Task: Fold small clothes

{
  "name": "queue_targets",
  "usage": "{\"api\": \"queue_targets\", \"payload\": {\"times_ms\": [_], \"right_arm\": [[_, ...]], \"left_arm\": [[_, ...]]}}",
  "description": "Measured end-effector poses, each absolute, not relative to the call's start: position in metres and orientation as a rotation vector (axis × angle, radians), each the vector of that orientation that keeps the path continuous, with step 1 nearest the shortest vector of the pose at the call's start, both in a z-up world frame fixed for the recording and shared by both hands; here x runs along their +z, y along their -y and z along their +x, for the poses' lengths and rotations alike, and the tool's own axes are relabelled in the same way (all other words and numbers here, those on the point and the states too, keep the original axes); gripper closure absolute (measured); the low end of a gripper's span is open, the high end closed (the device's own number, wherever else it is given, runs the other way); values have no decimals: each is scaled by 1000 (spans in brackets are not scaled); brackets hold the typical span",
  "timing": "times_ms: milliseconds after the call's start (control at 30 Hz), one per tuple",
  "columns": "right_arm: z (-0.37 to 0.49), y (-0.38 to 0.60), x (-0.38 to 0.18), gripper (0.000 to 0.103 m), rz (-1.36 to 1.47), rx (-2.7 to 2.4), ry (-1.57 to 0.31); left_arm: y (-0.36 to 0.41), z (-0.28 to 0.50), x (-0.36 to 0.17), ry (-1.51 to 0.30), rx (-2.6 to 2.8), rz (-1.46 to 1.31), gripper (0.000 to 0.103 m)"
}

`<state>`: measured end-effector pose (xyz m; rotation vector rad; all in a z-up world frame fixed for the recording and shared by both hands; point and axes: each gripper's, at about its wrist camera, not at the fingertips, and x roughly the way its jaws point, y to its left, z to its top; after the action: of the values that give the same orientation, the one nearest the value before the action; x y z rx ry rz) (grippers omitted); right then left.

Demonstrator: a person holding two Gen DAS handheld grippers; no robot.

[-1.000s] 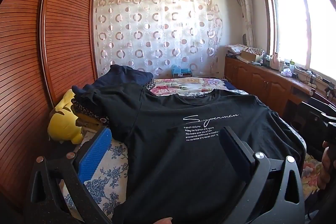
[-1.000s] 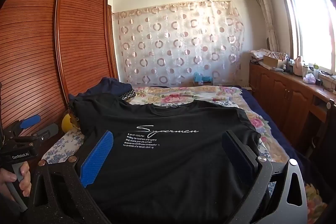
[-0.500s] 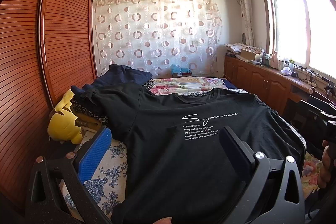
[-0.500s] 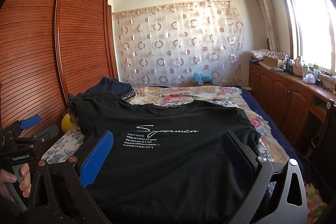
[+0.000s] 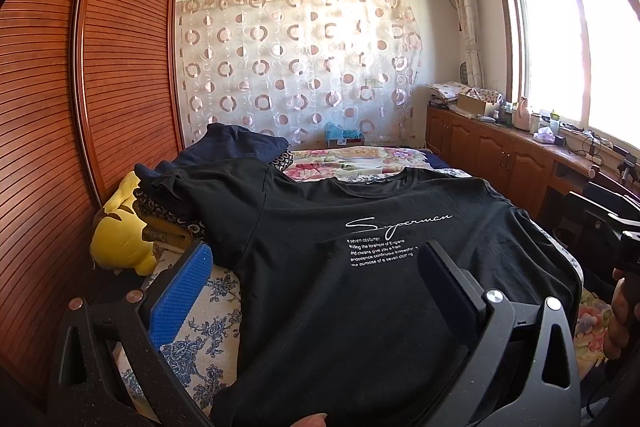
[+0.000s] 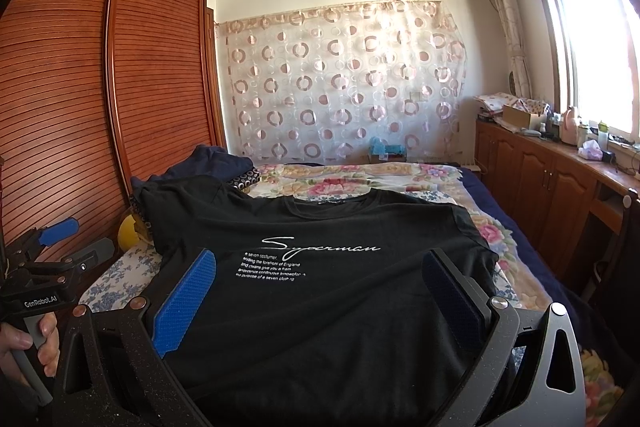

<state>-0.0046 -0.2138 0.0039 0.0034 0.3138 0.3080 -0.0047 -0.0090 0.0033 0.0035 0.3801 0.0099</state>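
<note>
The black T-shirt (image 6: 320, 307) lies flat, print up, on the bed (image 6: 516, 267), its collar pointing away from us toward the curtain (image 6: 340, 83), long axis running along the bed. Our left gripper (image 5: 312, 275) and right gripper (image 6: 316, 279) hover over its hem, jaws spread wide, gripping nothing.

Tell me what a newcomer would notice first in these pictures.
A black T-shirt with white script lettering lies spread flat, print up, across the near part of the flowered bed. Both claws, left and right, hang open just above its lower half, holding nothing. Behind, a circle-patterned curtain covers the far wall, and a yellow plush toy sits at the bed's left edge by the slatted wardrobe.
</note>
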Motion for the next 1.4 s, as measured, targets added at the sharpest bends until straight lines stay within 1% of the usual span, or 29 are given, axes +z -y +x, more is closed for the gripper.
{"api": "queue_targets", "payload": {"times_ms": [533,767,1400], "right_arm": [[-5,214,4,0,3,309,-314],[-5,214,4,0,3,309,-315],[-6,212,3,0,-1,318,-317]], "left_arm": [[13,-7,5,-377,10,7,0],[16,-7,14,-375,4,11,0],[17,-7,12,-371,7,16,0]]}}
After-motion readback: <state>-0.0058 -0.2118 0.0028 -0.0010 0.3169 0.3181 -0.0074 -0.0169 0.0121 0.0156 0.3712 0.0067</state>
